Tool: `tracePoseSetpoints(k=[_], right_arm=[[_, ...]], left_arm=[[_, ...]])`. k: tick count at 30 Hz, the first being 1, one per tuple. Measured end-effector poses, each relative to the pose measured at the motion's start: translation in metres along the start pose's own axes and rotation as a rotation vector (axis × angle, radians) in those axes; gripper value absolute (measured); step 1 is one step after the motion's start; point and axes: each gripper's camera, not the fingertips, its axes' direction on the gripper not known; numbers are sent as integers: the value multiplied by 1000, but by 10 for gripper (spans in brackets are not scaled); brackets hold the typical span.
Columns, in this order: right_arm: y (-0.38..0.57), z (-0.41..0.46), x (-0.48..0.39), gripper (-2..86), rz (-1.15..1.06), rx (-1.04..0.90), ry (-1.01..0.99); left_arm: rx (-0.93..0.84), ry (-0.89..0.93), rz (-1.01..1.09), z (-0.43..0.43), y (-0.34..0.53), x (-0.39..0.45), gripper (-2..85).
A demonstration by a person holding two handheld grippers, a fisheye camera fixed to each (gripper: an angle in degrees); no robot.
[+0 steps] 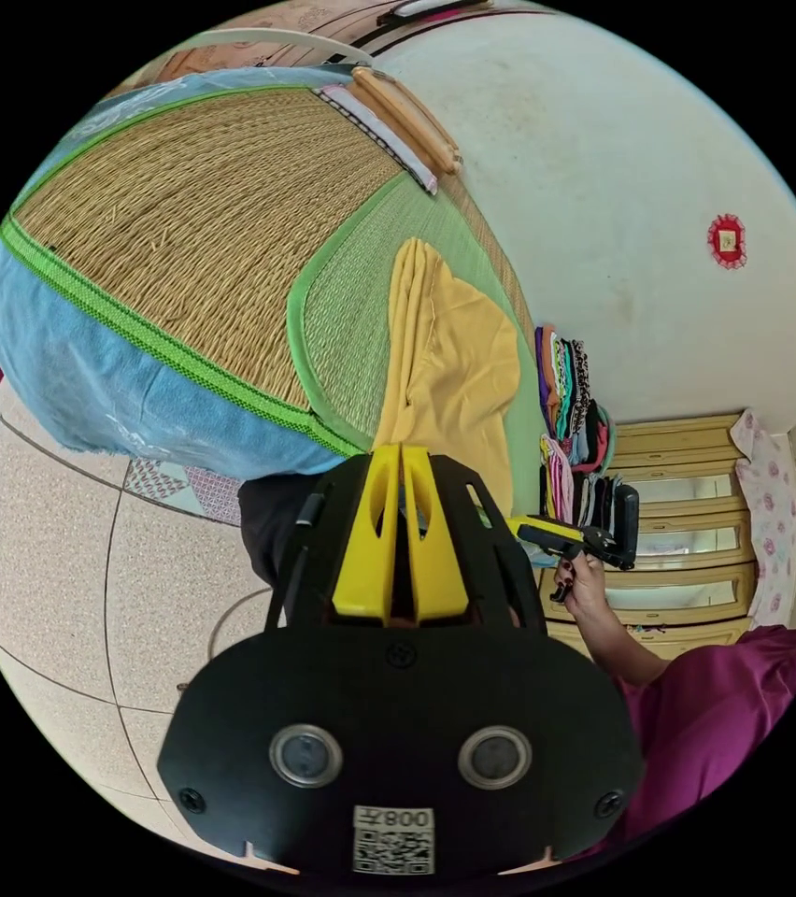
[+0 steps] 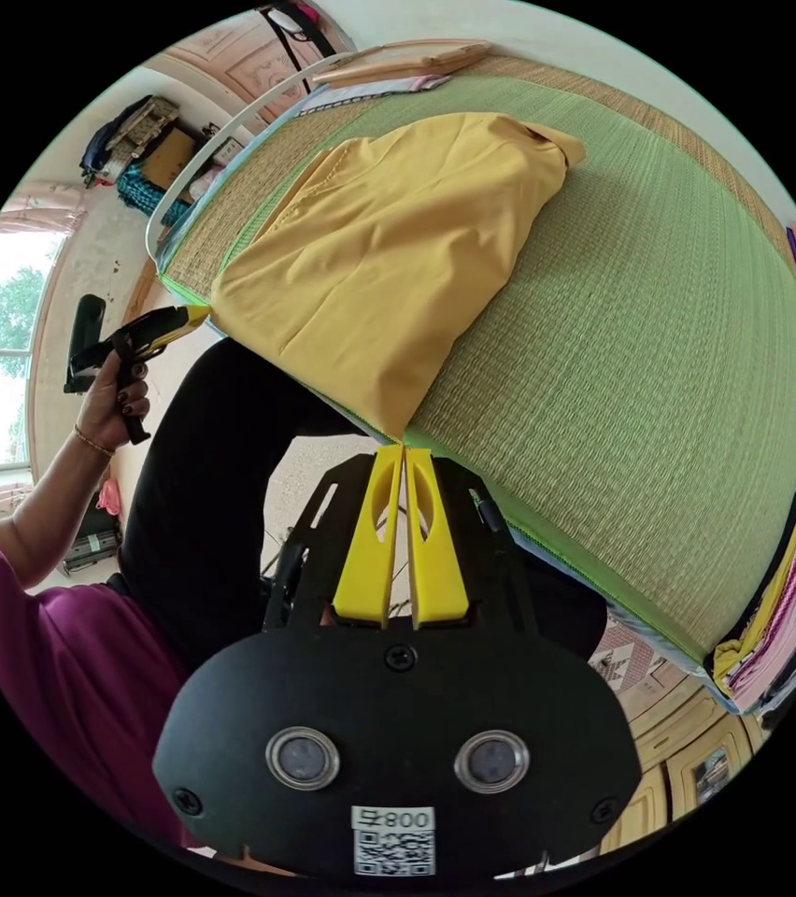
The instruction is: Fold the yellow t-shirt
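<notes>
Surface: a bed (image 2: 660,374) covered by a green woven mat carries the work.
T-shirt: the yellow t-shirt (image 2: 389,252) lies on the mat, already doubled lengthwise, its near edge hanging at the bed's front edge.
Left gripper: the left gripper (image 1: 401,453) has its jaws pressed together on one near corner of the t-shirt; in the right gripper view its tips (image 2: 194,316) meet the cloth at that corner.
Right gripper: the right gripper (image 2: 405,453) has its jaws clenched on the other near corner, where the cloth comes to a point at the mat's edge.
Position relative to jaws: both jaws sit at the near hem, one at each end; the rest of the t-shirt stretches away from them across the mat.
Step in hand (judged): carrying the near hem over toward the far end to halve the length.
Technique: lift both corners together, keep the hem taut between them, and lay it square on the far edge so no crease forms.
Nearby: a stack of folded clothes (image 2: 781,617) lies along the bed's side, well apart from the t-shirt.
</notes>
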Motion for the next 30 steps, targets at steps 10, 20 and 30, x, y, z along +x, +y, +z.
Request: tracePoseSetpoints(k=[10, 20, 30], right_arm=[[-14, -13, 1, 9, 9, 82, -72], [-121, -6, -28, 58, -93, 170, -157], [-184, 45, -39, 60, -75, 87, -152]], left_arm=[[-57, 9, 88, 12, -14, 18, 26], [-23, -42, 102, 1, -9, 20, 8], [-1, 4, 117, -3, -12, 19, 35]])
